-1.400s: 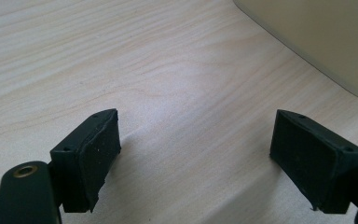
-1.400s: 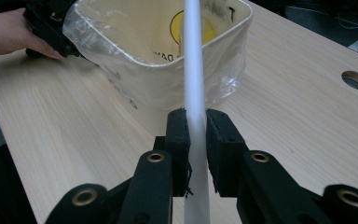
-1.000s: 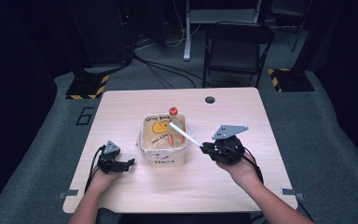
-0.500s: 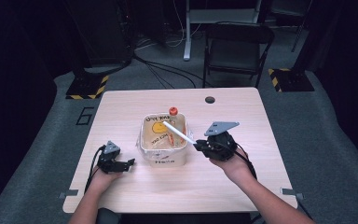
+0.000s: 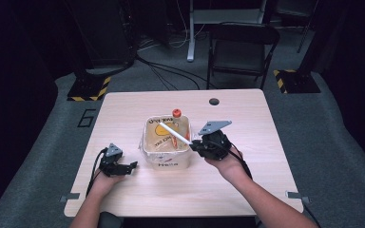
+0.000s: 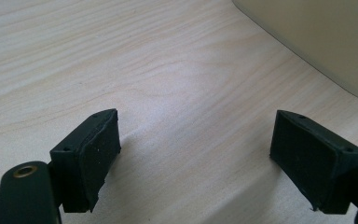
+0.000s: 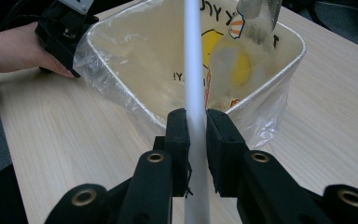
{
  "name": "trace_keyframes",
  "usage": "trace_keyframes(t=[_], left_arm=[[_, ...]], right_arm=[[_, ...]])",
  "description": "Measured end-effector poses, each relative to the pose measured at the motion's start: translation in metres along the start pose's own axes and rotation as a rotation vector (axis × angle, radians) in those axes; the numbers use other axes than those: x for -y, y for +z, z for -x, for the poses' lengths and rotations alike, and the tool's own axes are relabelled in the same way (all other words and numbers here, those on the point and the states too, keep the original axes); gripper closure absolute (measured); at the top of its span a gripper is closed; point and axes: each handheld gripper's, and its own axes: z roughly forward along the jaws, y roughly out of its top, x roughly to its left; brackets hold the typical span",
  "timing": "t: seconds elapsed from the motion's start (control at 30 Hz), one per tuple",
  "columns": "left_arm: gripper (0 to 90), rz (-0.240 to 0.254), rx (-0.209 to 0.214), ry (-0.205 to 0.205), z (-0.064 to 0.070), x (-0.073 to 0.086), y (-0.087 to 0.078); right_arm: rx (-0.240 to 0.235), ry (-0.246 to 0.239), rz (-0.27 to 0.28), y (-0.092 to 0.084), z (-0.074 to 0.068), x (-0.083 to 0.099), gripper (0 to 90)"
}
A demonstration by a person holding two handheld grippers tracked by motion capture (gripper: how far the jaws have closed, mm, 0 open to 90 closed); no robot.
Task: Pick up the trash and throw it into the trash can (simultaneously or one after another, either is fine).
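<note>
Two grippers over a light wood table [image 5: 266,190]. Right gripper [image 5: 195,144] sits at 3 o'clock of the tub [image 5: 167,157], jaws clamped tight on a white plastic stick [image 5: 175,134]. In the right gripper view the stick [image 7: 193,79] runs straight up between the pads [image 7: 178,140] toward 12 o'clock, over the tub's near rim. From the high view the stick slants toward 10 o'clock from the jaws, its free end above the tub's inside.

Tub is a cream plastic container lined with a clear bag [image 7: 102,79], roughly table centre. Printing on the inner walls, yellow patch in the bottom. A clear bottle with an orange cap [image 5: 176,113] leans at the tub's far side, 12 o'clock; in the right gripper view the bottle [image 7: 242,60] is inside the tub, tilted against the far wall.

Left gripper [image 5: 129,166] rests on the table at 9 o'clock of the tub, just beside it, apart from the wall. Its jaws stand wide apart with nothing between them, bare tabletop under the pads [image 6: 98,154]; tub wall [image 6: 317,37] shows at 1 o'clock in the left gripper view.

Left hand [image 5: 105,178] comes in from 6 o'clock.
</note>
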Motion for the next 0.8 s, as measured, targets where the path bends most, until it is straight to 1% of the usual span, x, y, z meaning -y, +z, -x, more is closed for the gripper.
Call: trace_keyframes(t=[0.17,0.3,0.4,0.67,0.77,0.8], left_arm=[[15.7,0.0,0.0,0.0,0.0,0.0,0.0],[15.7,0.0,0.0,0.0,0.0,0.0,0.0],[15.7,0.0,0.001,0.001,0.0,0.0,0.0],[15.7,0.0,0.001,0.001,0.0,0.0,0.0],[15.7,0.0,0.001,0.001,0.0,0.0,0.0],[15.7,0.0,0.001,0.001,0.0,0.0,0.0]], right_arm=[[-0.002,0.011,-0.002,0.006,0.0,-0.002,78.8],[0.0,0.001,-0.007,0.012,-0.001,-0.003,78.8],[0.003,0.004,-0.014,0.016,-0.001,-0.004,78.8],[0.012,0.018,-0.007,0.025,0.002,-0.007,78.7],[0.016,0.012,-0.01,0.027,0.0,-0.009,78.7],[0.016,0.0,-0.011,0.028,0.0,-0.01,78.7]])
